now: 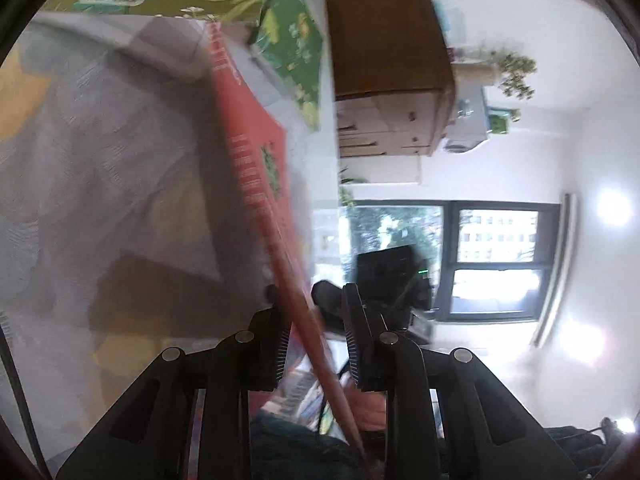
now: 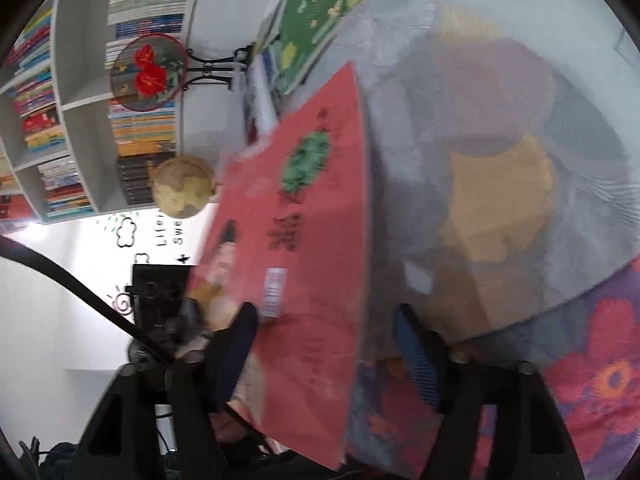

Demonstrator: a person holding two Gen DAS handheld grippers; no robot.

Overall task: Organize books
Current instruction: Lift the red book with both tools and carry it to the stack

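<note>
Over grey tablecloth (image 1: 100,160), red book (image 1: 256,152) between fingers (image 1: 276,344).

- This is a lived-in room of a home, part reading room.
- A white cubby bookshelf (image 2: 76,92) at the far left of the right wrist view is packed with rows of colourful books.
- A round embroidered fan with red flowers on a black stand (image 2: 148,73) and a small tan globe (image 2: 183,186) stand beside it as ornaments.
- Black doodle decals and lettering (image 2: 160,236) decorate the white wall.
- The left wrist view shows a brown wooden chest of drawers (image 1: 384,80), a potted green plant (image 1: 516,74) and a dark-framed window (image 1: 496,260) facing buildings and trees.
- A grey and yellow soft cloth (image 2: 500,160) covers the surface, with a flowered rug (image 2: 600,368) at the near right.
</note>
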